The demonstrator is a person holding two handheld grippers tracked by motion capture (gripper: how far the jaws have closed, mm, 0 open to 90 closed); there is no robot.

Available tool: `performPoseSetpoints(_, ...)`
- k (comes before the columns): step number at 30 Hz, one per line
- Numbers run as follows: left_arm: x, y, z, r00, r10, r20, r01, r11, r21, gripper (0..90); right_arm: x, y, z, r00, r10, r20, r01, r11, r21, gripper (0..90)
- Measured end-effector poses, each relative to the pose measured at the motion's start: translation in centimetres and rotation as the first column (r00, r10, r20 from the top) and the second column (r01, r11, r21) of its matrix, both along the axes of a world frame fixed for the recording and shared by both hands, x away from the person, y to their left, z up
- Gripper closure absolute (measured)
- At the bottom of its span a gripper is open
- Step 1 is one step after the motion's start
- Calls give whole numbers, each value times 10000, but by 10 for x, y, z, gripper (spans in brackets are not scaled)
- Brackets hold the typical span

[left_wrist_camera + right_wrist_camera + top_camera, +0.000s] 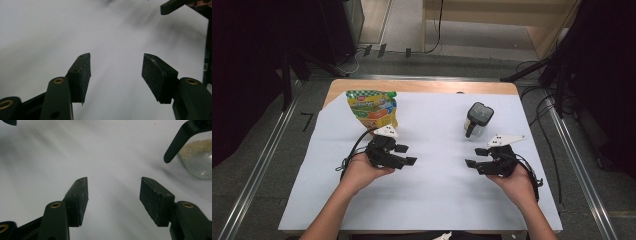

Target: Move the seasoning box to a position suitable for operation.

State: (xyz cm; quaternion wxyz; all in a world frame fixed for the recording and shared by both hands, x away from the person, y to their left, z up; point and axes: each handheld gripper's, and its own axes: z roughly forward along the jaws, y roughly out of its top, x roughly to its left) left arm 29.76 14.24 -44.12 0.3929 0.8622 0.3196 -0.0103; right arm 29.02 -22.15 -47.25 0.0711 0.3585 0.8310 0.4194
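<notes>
Both tools are hovering part-open & empty over the white worktop, L tool sitting near the colourful stand-up snack pouch (likely light, soft, crinkly; grip by top edge), R tool near the grain-filled glass jar w/ black lid (prob. heavier, fragile, slippery).

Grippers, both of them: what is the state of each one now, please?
Left gripper: open, holding nothing.
Right gripper: open, holding nothing.
</notes>
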Motion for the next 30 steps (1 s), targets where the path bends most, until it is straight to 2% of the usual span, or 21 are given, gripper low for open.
performPoseSetpoints(4,-2,2,-3,9999,-127,-55,128,9995,287,418,3,-1,0,10000,-24,-24,24,9999,103,416)
performPoseSetpoints(7,-3,4,-4,10000,-84,-3,84,9996,251,417,6,1,0,10000,47,-72,-46,9998,173,416)
performPoseSetpoints(10,-3,6,-4,9993,62,355,-71,9996,277,392,8,3,-1,9999,78,-98,-77,9999,91,416)
performPoseSetpoints(11,-3,6,-4,9993,62,355,-71,9996,277,374,8,3,-1,9999,78,-98,-77,9999,91,416)
performPoseSetpoints(12,-3,8,-4,9978,287,602,-310,9988,381,359,9,3,-1,9999,103,-86,-103,9999,65,416)
performPoseSetpoints(17,-1,14,-8,9984,437,367,-452,9981,429,374,9,3,-3,9997,187,-136,-187,9998,16,416)
performPoseSetpoints(30,-5,17,-4,9988,399,273,-408,9986,343,369,9,10,-1,9988,483,-75,-483,9988,-24,413)
